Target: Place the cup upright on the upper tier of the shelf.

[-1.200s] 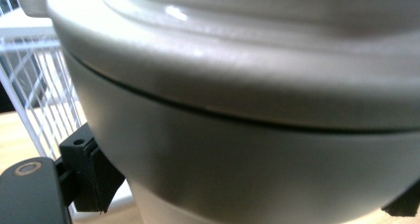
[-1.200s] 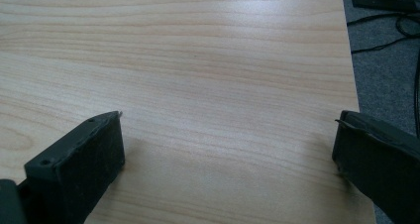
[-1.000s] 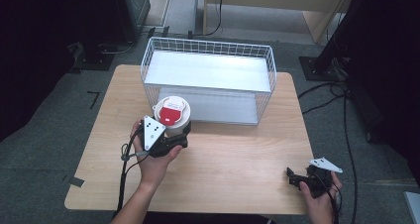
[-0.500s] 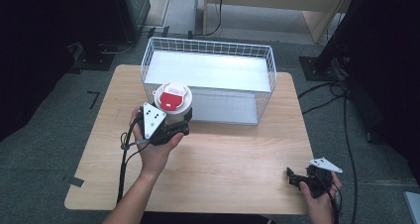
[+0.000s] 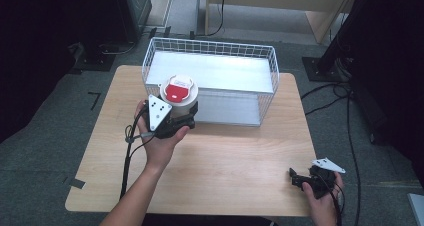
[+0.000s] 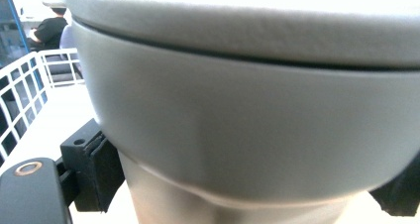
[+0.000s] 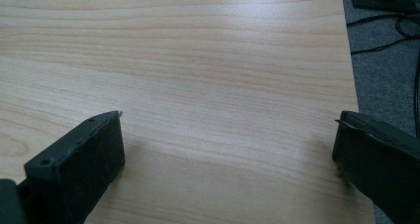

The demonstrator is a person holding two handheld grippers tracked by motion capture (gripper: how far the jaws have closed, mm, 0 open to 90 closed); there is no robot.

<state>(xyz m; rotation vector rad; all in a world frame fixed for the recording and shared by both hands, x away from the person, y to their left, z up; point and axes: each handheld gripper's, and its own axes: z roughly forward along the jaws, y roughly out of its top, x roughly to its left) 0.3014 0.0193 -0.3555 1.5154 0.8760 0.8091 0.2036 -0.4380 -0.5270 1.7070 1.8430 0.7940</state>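
Item, carry step: my left gripper (image 5: 186,117) clamped the lidded cup (image 5: 178,92) left of frame centre, at the wire basket (image 5: 210,47) rim; next, lift it inside; right gripper (image 5: 296,179) idled wide at lower right.

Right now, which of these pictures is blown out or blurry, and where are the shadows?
Left gripper view: the cup sits so close that it is soft, and its lid is blown out to white along the top. Right gripper view: sharp wood grain on the table, with soft shadows beside the open jaws. High view: evenly lit table, dark surroundings, glare on the white floor of the wire basket.
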